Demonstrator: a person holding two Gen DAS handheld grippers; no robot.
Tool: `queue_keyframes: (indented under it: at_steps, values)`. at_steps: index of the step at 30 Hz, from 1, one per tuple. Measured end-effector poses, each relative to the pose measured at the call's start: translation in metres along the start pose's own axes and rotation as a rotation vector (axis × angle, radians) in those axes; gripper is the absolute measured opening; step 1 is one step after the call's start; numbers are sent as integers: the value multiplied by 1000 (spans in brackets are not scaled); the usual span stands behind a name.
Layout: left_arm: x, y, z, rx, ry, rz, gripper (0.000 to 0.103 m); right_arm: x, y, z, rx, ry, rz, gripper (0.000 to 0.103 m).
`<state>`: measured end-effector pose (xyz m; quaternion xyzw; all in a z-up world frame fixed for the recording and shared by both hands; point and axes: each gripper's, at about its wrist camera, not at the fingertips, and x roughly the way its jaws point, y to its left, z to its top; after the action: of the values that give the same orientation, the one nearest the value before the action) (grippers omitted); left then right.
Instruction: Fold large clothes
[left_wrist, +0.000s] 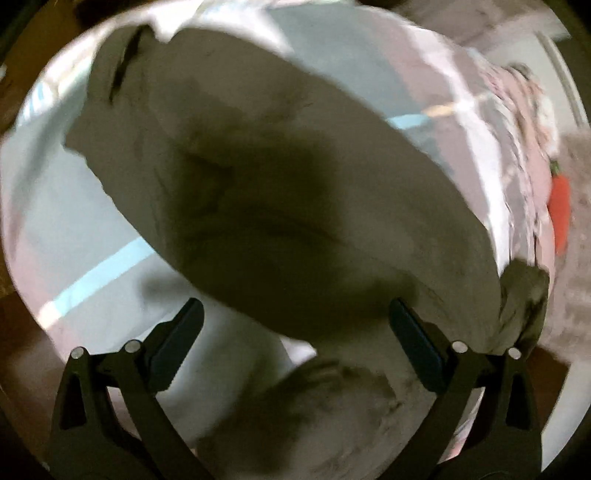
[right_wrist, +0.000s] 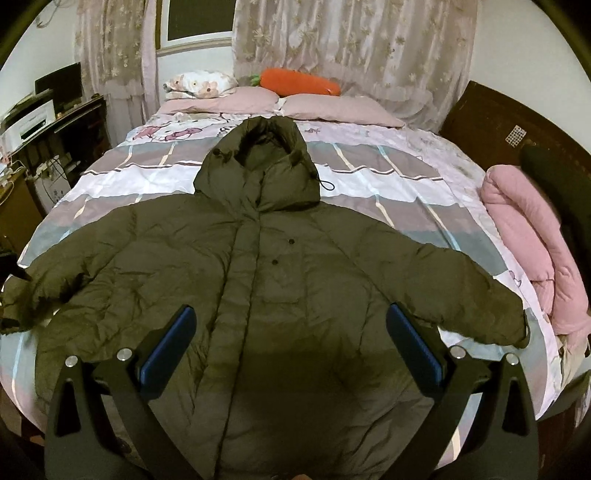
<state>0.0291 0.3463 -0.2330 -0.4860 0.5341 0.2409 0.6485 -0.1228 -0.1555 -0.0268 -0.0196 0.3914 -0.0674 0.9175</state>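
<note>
Olive puffer jacket (right_wrist: 258, 280) is lying flat: bulky, soft, slippery; we are holding both the left gripper (left_wrist: 295, 325) and the right gripper (right_wrist: 290, 328) open, targeting a sleeve cuff (right_wrist: 517, 325).

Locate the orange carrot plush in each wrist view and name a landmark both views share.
Left wrist: carrot plush at the far right edge, blurred, past the bedding.
Right wrist: carrot plush top centre, lying across the pink pillows.
Shared landmark: the olive puffer jacket.

jacket (right_wrist: 280, 266): 1 | pillows (right_wrist: 336, 109): 3 | carrot plush (right_wrist: 299, 83): 1 | tongs (right_wrist: 290, 339): 2
</note>
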Motion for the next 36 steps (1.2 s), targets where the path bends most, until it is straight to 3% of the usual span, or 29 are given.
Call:
queue_keyframes:
  at_steps: [1, 2, 3, 5, 6, 8, 10, 13, 14, 16, 17, 18, 19, 20, 23, 25, 26, 27, 29, 31, 33, 36]
  values:
    - [6, 9, 5, -31, -9, -9, 88, -1, 1, 3, -8, -4, 1, 102]
    - [7, 13, 6, -45, -19, -22, 55, -3, 2, 2, -14, -6, 2, 102]
    - [5, 18, 8, -58, -35, -41, 28, -5, 2, 1, -18, -7, 5, 102]
    - [-6, 25, 19, -60, -106, -118, 12, -6, 0, 4, -19, -6, 8, 102]
    - [-13, 28, 26, -45, -154, -152, 10, -6, 0, 3, -16, -6, 6, 102]
    - [-36, 29, 36, -4, -276, -198, 8, -7, -1, 3, -10, -6, 4, 102]
    - [-52, 25, 39, 87, -362, -185, 9, -7, -5, 5, 0, -4, 2, 102]
    - [-32, 38, 42, 32, -265, -136, 15, -7, -10, 5, 5, 1, -2, 102]
    - [-22, 50, 43, -24, -205, -155, 16, -7, -9, 5, 4, 1, -3, 102]
    - [-17, 62, 49, -115, -162, -228, 26, -7, -10, 5, 3, -1, -3, 102]
    - [-24, 71, 50, -150, -158, -275, 46, -7, -10, 6, 1, 0, -2, 102]
    - [-33, 78, 50, -173, -173, -283, 78, -7, -9, 5, 0, 2, 2, 102]
    - [-40, 82, 50, -188, -202, -274, 90, -6, -9, 6, -1, 4, 3, 102]
    - [-51, 90, 48, -209, -260, -269, 95, -6, -8, 6, -5, 7, 4, 102]
    - [-52, 101, 53, -225, -268, -235, 92, -1, -4, 7, -26, 17, -5, 102]
    - [-48, 108, 56, -221, -261, -214, 59, 2, -2, 7, -35, 23, -14, 102]
    - [-45, 110, 59, -210, -244, -230, 34, 3, -3, 7, -36, 27, -18, 102]
    - [-42, 107, 61, -209, -235, -264, 20, 4, -3, 6, -34, 30, -20, 102]
    - [-51, 98, 61, -219, -272, -298, 14, 6, -2, 8, -30, 34, -25, 102]
    - [-70, 66, 56, -149, -337, -310, 13, 8, 0, 10, -29, 36, -33, 102]
    - [-101, 11, 35, 32, -402, -351, 13, 11, 2, 12, -25, 41, -31, 102]
    - [-130, -61, -17, 303, -394, -463, 13, 17, 0, 13, -3, 57, -20, 102]
